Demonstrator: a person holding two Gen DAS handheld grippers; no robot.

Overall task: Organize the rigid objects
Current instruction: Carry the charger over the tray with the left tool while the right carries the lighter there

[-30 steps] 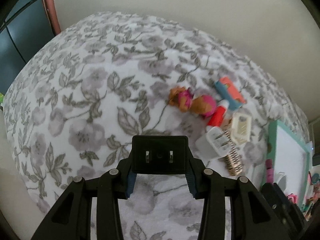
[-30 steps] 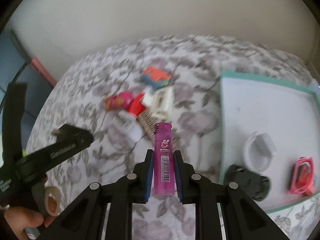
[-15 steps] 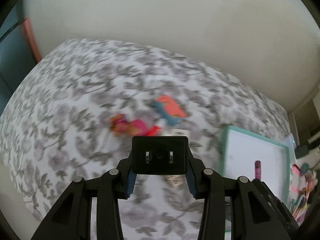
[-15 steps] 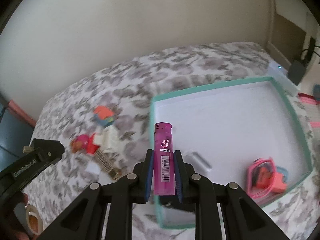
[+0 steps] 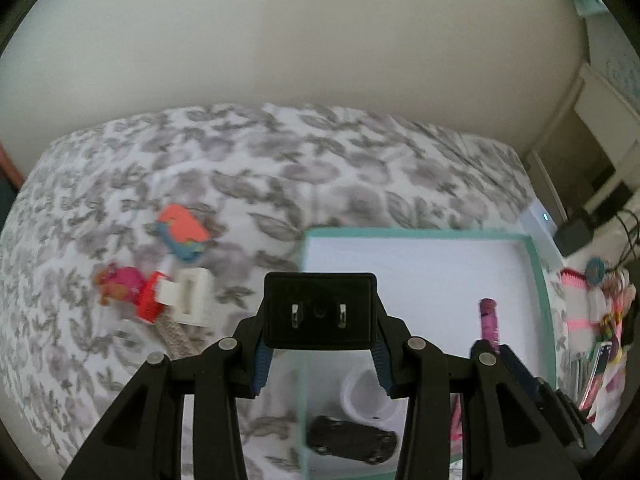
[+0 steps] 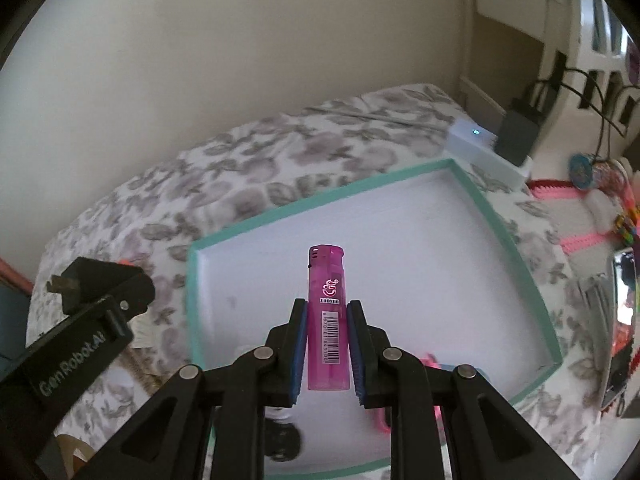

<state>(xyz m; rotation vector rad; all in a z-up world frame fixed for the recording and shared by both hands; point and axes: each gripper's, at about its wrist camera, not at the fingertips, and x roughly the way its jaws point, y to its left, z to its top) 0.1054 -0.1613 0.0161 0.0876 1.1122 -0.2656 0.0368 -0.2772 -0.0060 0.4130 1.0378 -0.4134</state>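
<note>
Colours around your two grippers

You see a translucent pink lighter (image 6: pixel 327 320), a black plug (image 5: pixel 320 312), a teal-rimmed white tray (image 6: pixel 320 200) and a grey-floral white bedspread (image 5: pixel 280 160).

A bed under a white bedspread (image 5: pixel 360 184) printed with grey flowers and leaves is carrying everything. A shallow box (image 5: pixel 538 280) with a teal rim and white floor is lying directly on it toward the right. Left of the box, a small cluster is sitting on the fabric: an orange and blue toy (image 5: pixel 182 232), a pink doll figure (image 5: pixel 118 282), a red piece (image 5: pixel 150 300) and a white frame-shaped piece (image 5: pixel 192 296) touching it.
</note>
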